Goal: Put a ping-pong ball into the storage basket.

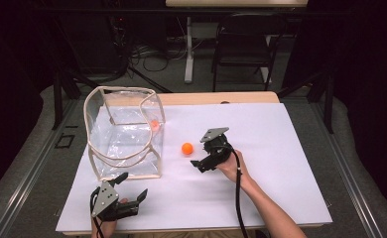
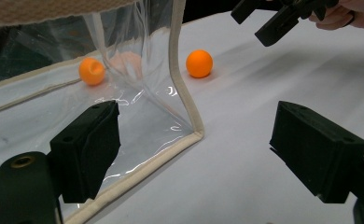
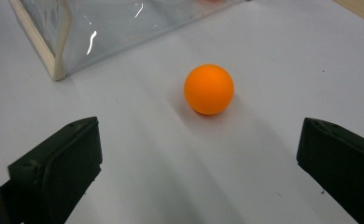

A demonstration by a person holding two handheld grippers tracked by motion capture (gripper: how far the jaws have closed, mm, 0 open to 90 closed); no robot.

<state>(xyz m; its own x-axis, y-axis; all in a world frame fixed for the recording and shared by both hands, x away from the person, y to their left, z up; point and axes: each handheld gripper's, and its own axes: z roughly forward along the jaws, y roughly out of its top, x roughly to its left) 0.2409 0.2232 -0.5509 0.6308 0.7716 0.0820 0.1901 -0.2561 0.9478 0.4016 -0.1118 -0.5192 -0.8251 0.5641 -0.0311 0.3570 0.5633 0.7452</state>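
Gaping wide and gripping nothing: right gripper point(image 1: 197, 156), facing the orange ball point(image 1: 187, 148) sitting on the white table point(image 1: 261, 148) just ahead at 10 o'clock. Also spreading wide and empty: left gripper point(image 1: 132, 186), aiming at the clear bag point(image 1: 124, 134) holding 1 second ball point(image 1: 155, 124).

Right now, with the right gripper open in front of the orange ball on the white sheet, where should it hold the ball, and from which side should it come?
Grip the orange ball across its widest middle, one jaw on each side. It is round, so no side is better by shape. It lies free on the white sheet, apart from the clear bag. The right gripper is open and already lined up, so coming straight ahead seems best.
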